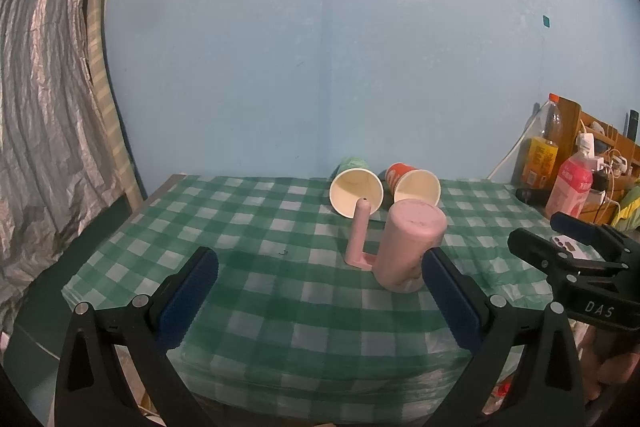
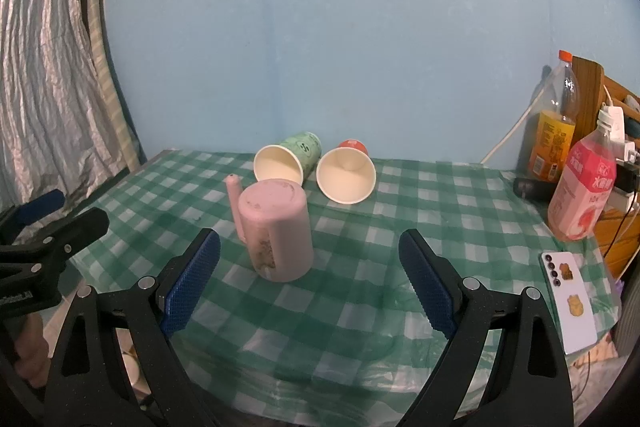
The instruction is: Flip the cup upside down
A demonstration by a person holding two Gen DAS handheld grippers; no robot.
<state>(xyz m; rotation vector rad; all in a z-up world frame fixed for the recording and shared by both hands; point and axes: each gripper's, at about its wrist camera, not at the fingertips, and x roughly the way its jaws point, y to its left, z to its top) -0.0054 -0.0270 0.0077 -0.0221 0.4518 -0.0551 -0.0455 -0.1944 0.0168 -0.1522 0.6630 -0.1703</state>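
Looks essentially finished, judging by how things stand: pink plastic cup (image 2: 277, 231) resting mouth-down on the green checked tablecloth (image 2: 400, 211), flat base up, slightly tilted, with its handle (image 2: 236, 205) sticking out at about 10 o'clock from the body. Sits just this side of two paper cups lying on their sides, openings facing the cameras: a green one (image 2: 286, 161) and an orange one (image 2: 347, 174) beside it at 3 o'clock.

Both tools released and grasping nothing. Left gripper (image 1: 320, 301) spread wide, the cup just inside its right finger, whether touching or merely near is unclear. Right gripper (image 2: 310, 281) likewise spread, the cup near its left finger but apart from it. Little left, probably, beyond drawing back.

Only in the right wrist view: a white phone (image 2: 568, 301) at the cloth's 4 o'clock edge, and printed decoration down the cup's side. Only in the left wrist view: the handle's foot resting on the cloth. Pink drink bottle (image 2: 582, 187) and orange bottle (image 2: 554, 131) at 2 o'clock in both.
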